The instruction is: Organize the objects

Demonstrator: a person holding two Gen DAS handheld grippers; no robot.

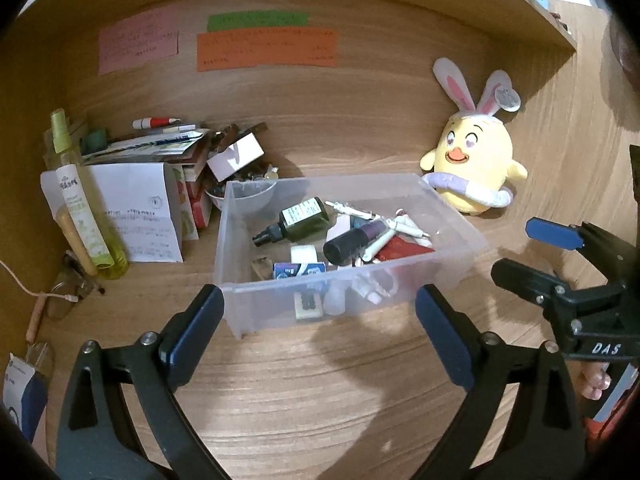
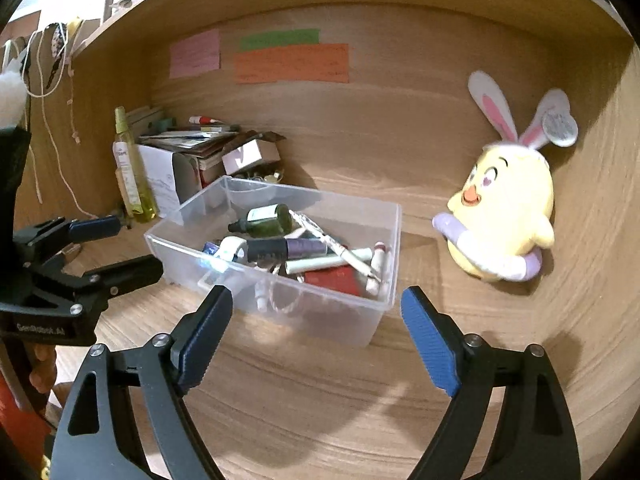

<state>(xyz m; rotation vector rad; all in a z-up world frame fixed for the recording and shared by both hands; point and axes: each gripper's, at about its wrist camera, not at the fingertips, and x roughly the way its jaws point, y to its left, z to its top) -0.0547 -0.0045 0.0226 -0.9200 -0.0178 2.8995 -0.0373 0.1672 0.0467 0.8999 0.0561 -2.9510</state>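
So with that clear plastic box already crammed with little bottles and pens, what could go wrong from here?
1. The clear plastic box is heaped; the white pens lie against its rim, so a nudge might spill them.
2. Both the left gripper and the right gripper hang open close to the box's front wall, and could shove it along the wooden shelf.
3. The yellow plush chick with bunny ears sits close beside the box and might topple if bumped.
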